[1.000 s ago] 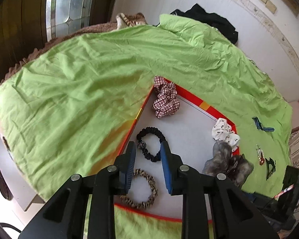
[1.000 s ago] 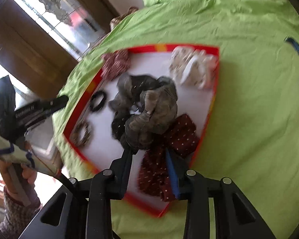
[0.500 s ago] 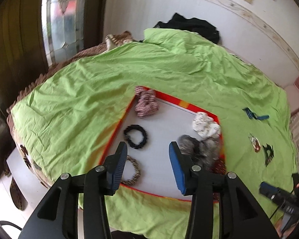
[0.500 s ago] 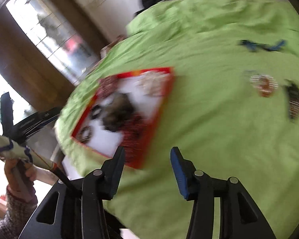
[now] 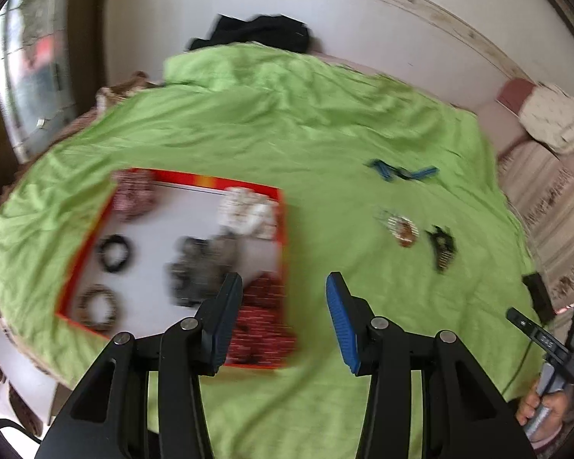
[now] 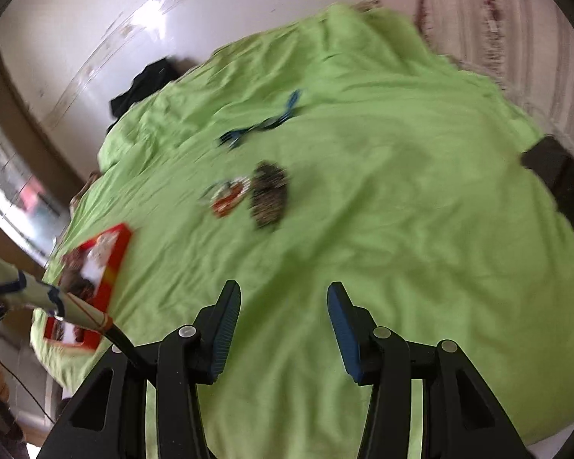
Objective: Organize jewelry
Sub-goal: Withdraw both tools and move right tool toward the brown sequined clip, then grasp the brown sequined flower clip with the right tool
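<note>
Covering bed, green sheet [image 5: 287,122], white wall [image 5: 325,11]

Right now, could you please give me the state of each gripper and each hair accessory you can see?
left gripper: open, empty, above the sheet
right gripper: open, empty
tray: flat on the green sheet, holding scrunchies
black scrunchie: lying in the tray
leopard scrunchie: lying in the tray
blue clip: loose on the sheet
black claw clip: loose on the sheet
</note>
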A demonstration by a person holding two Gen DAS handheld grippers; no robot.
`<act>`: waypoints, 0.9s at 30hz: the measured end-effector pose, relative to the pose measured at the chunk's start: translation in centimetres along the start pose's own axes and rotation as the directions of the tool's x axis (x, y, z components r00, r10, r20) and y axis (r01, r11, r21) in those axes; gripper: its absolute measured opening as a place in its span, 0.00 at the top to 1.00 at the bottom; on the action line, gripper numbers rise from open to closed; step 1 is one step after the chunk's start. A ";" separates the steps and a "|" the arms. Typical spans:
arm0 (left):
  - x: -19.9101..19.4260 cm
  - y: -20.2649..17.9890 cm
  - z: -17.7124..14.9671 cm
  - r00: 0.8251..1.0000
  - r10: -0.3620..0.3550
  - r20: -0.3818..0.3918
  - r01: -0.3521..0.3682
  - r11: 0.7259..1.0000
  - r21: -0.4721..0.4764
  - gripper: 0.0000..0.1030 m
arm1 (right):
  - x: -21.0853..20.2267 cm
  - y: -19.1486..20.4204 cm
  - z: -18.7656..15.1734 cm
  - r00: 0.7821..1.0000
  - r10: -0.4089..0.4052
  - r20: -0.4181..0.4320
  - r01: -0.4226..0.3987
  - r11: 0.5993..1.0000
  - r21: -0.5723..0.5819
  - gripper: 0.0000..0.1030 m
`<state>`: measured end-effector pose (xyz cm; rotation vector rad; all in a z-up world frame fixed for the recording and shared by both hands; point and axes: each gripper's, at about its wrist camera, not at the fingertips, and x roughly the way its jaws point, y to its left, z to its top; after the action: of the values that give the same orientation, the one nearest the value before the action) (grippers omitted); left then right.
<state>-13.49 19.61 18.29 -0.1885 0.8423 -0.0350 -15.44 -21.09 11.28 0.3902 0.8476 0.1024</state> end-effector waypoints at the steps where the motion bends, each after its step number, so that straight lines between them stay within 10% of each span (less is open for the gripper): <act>1: 0.7 -1.3 0.1 1.000 -0.019 -0.015 0.019 1.000 0.008 0.57 | 0.0 -0.6 0.2 1.000 -0.004 0.008 0.004 1.000 0.004 0.49; 27: 23.7 -14.6 4.3 0.963 -0.181 -0.200 0.182 0.983 -0.010 0.67 | 15.4 0.4 7.1 0.990 0.132 -0.043 -0.130 0.991 0.038 0.37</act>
<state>6.16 3.43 6.21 -0.2565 1.0237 -0.2332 0.09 -19.13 4.77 0.4781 0.8689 0.2187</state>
